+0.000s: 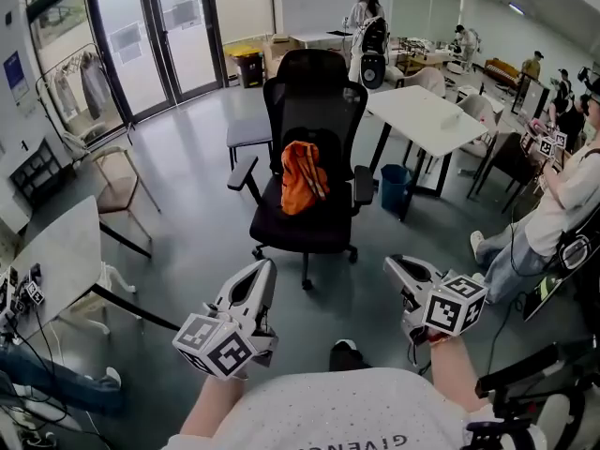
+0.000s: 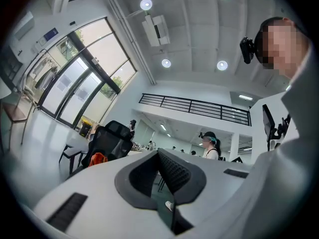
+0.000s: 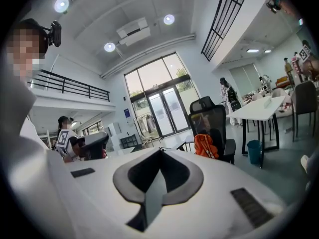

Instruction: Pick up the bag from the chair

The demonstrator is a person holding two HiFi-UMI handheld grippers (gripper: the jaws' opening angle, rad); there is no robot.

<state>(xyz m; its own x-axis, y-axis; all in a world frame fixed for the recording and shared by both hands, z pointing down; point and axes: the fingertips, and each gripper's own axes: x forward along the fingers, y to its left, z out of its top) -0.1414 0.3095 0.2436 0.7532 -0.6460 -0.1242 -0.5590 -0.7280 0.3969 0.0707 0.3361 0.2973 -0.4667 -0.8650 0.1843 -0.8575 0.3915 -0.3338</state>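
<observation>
Open floor (image 1: 187, 209) round chair (image 1: 314, 87), bag (image 1: 302, 176) on seat, left gripper (image 1: 263, 268), right gripper (image 1: 395, 264) closed

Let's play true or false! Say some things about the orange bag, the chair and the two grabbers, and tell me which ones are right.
1. The orange bag sits on the black chair. True.
2. The left gripper is holding the bag. False: its jaws are together on nothing, and it is well short of the chair.
3. The right gripper has its jaws together. True.
4. The bag lies on the white table. False: it is on the chair's seat.
5. A blue bin stands on the floor by the table. True.
</observation>
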